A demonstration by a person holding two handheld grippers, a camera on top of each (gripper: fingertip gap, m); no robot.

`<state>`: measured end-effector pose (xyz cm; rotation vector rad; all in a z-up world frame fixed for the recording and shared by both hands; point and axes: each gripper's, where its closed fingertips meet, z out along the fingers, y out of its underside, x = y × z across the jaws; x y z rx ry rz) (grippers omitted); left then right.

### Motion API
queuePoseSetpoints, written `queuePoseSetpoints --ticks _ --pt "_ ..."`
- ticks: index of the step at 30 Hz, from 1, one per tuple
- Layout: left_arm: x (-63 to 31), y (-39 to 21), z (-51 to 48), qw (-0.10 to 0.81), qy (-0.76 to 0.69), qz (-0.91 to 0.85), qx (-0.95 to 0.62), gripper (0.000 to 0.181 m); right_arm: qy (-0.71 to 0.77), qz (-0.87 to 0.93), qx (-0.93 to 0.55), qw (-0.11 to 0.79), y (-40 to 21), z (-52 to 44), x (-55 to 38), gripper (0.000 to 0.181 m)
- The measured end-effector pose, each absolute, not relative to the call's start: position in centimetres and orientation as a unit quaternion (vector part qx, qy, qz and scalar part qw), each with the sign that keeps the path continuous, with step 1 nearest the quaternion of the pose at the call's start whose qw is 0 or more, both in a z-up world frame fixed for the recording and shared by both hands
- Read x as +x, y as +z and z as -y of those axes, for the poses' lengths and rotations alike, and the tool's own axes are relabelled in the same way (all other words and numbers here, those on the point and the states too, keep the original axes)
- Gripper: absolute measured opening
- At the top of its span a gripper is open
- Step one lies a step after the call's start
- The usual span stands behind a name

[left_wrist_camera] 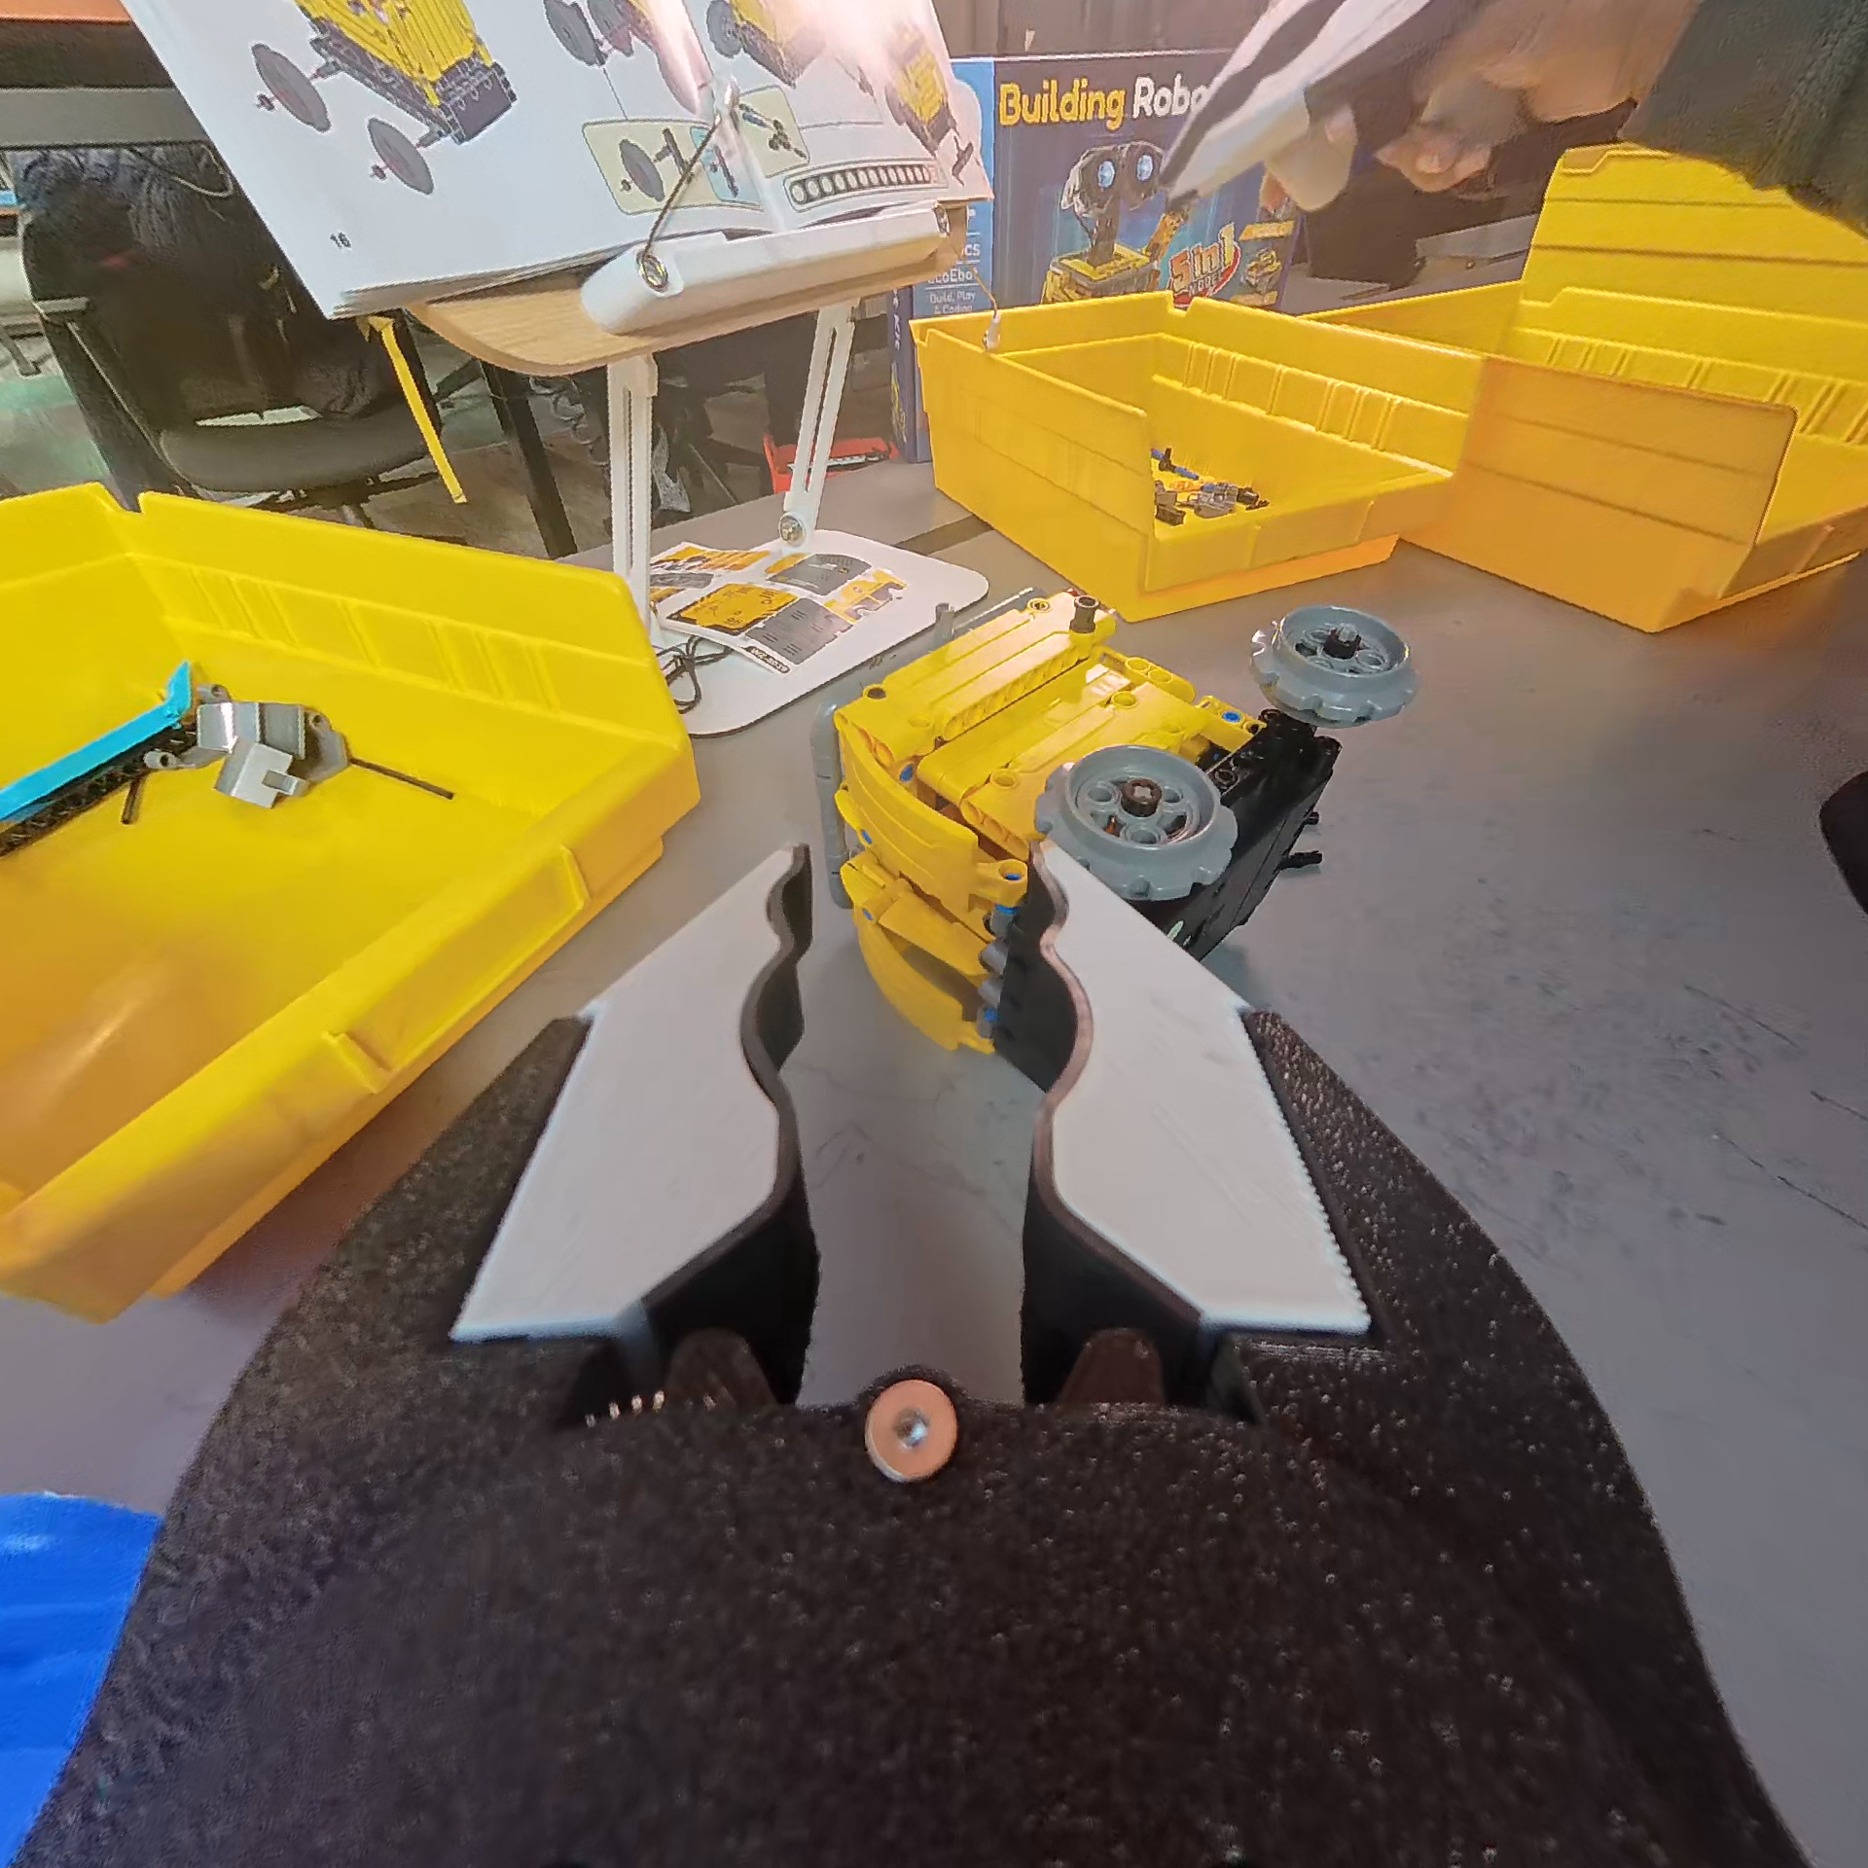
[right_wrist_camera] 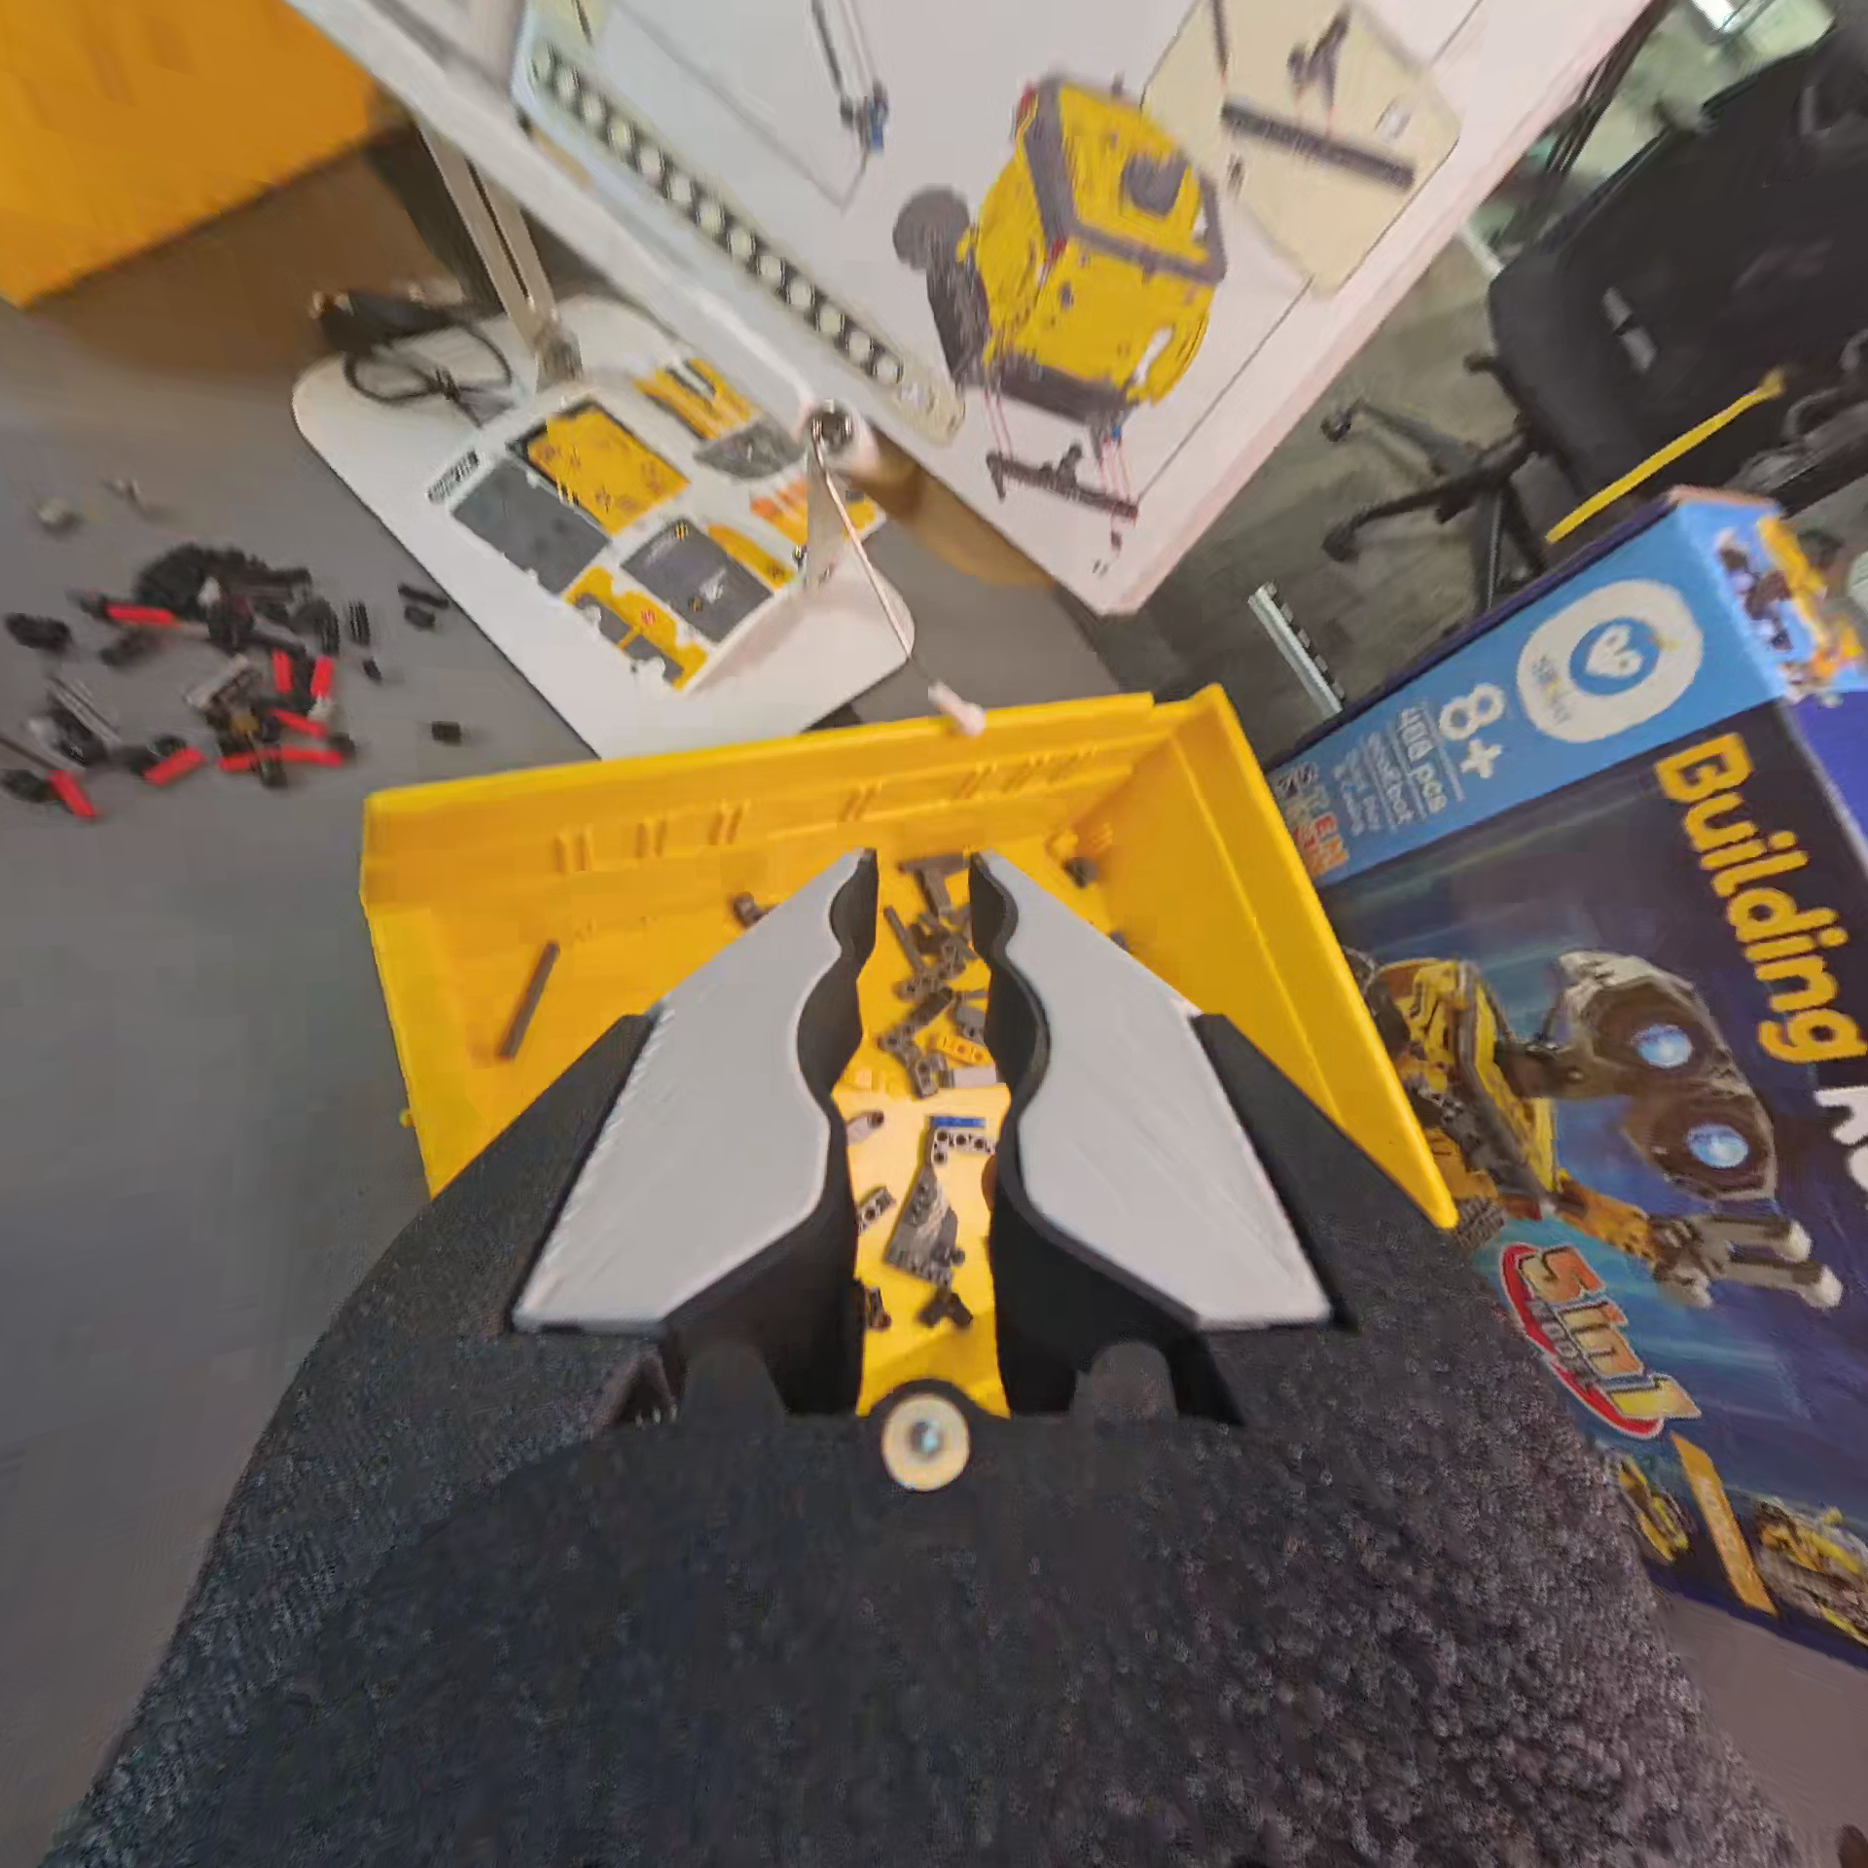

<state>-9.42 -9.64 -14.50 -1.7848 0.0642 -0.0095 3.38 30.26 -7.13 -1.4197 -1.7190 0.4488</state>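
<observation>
Your left claw (left_wrist_camera: 922,890) hangs low over the grey bench (left_wrist_camera: 1516,1112) with its jaws set wide and nothing between them; its right fingertip sits just in front of the yellow brick vehicle (left_wrist_camera: 1021,788), and whether it touches the model you cannot tell. That model lies tipped on its side near the middle of the bench: curved yellow panels stacked on its near face, a black block on its right end, and two grey toothed wheels (left_wrist_camera: 1137,819) facing up on black axles. To its left stands a yellow bin (left_wrist_camera: 303,1011) holding a grey connector piece and a blue-edged black beam; farther off a white stand carries an open instruction booklet (left_wrist_camera: 526,131), with a sticker sheet on its base. Your right claw (right_wrist_camera: 922,879) hovers above another yellow bin (right_wrist_camera: 647,869), jaws parted narrowly and empty, over a scatter of small grey pieces (right_wrist_camera: 935,991) on the bin's floor. A blue toy box (right_wrist_camera: 1617,1011) stands just right of that bin, and loose black and red pins (right_wrist_camera: 202,687) lie on the bench to the far left.
</observation>
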Motion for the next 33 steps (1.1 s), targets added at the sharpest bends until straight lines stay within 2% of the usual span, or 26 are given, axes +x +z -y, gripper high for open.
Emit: queuePoseSetpoints --ticks 8,15,27,33 --pt "-9.7 -15.2 9.4 0.620 0.002 -0.023 -0.784 0.041 0.019 0.783 -0.578 0.227 -17.9 -33.9 7.1 0.015" --pt "-10.1 -16.0 9.2 0.611 -0.002 -0.016 -0.791 0.040 -0.055 0.826 -0.554 0.083 -21.8 -34.1 10.2 0.015" --pt "-9.9 -16.4 9.0 0.605 -0.008 -0.018 -0.796 0.041 -0.206 0.839 -0.504 0.012 -21.2 -36.5 12.9 0.000" --pt "-9.8 -16.4 9.0 0.604 -0.006 -0.022 -0.797 0.040 -0.249 0.844 -0.475 -0.016 -21.7 -37.3 13.4 0.005"
